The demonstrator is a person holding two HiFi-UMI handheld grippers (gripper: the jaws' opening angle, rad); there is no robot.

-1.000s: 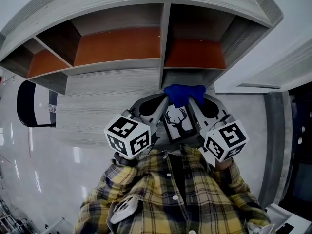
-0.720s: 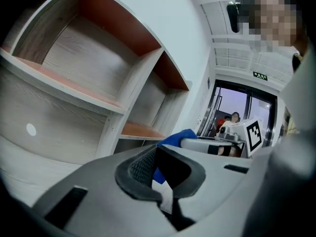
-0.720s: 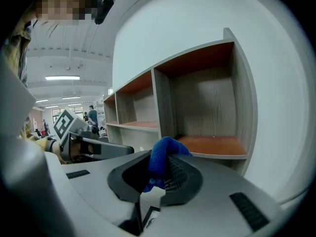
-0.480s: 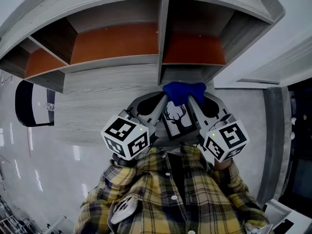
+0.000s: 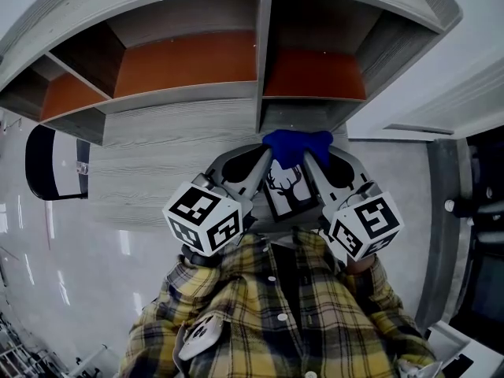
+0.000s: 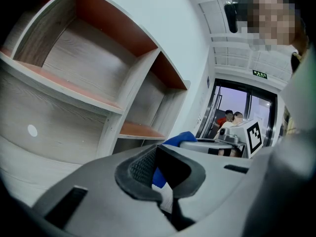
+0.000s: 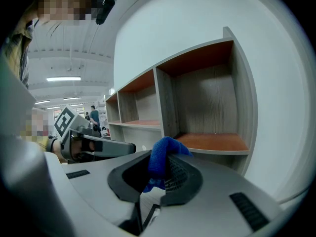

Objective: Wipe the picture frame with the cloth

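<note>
Picture frame (image 5: 285,194) pinched by left tool (image 5: 260,164), blue cloth (image 5: 293,146) pinched by right tool (image 5: 313,160), shelf unit (image 5: 181,120) behind

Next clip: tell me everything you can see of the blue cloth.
The cloth is bright blue and soft, with a knit or terry look, and it is bunched into a wad. The right gripper is shut on it, with a fold bulging above the jaws. In the head view it sits against the far edge of the picture frame, above the deer print. Its full extent is hidden.
</note>
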